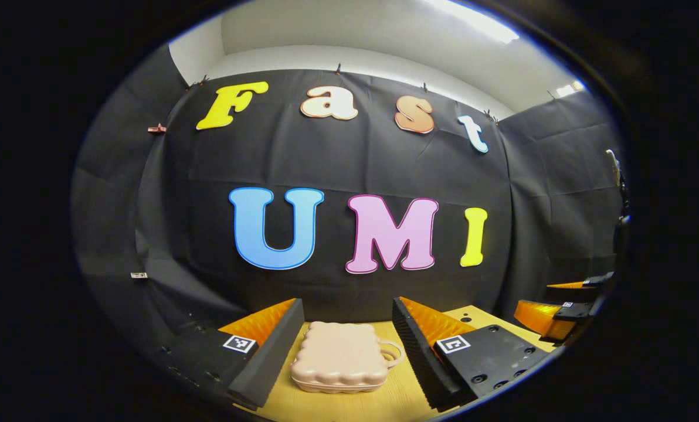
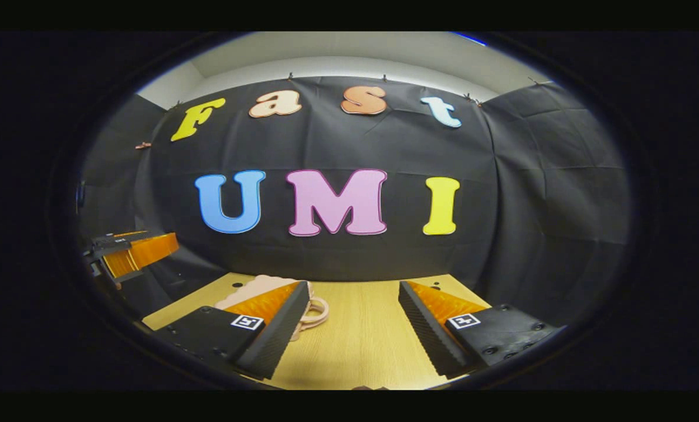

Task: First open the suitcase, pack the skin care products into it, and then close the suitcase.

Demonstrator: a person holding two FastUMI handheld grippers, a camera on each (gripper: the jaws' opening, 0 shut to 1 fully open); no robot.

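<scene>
A pale pink suitcase (image 1: 339,356) with a scalloped edge lies shut on the wooden table (image 1: 402,398), its handle (image 1: 392,353) pointing right. My left gripper (image 1: 346,305) is open above the table, and the suitcase sits between and just beyond its fingers, apart from them. In the right gripper view the suitcase (image 2: 254,288) is partly hidden behind the left finger (image 2: 276,331), with its handle (image 2: 318,310) sticking out. My right gripper (image 2: 354,287) is open over bare table with nothing between its fingers.
The black cloth wall closes the table's far side. The right gripper (image 1: 552,316) hangs at the far right of the left gripper view. The left gripper (image 2: 131,249) hangs at the far left of the right gripper view. Bare wood (image 2: 361,337) lies right of the suitcase.
</scene>
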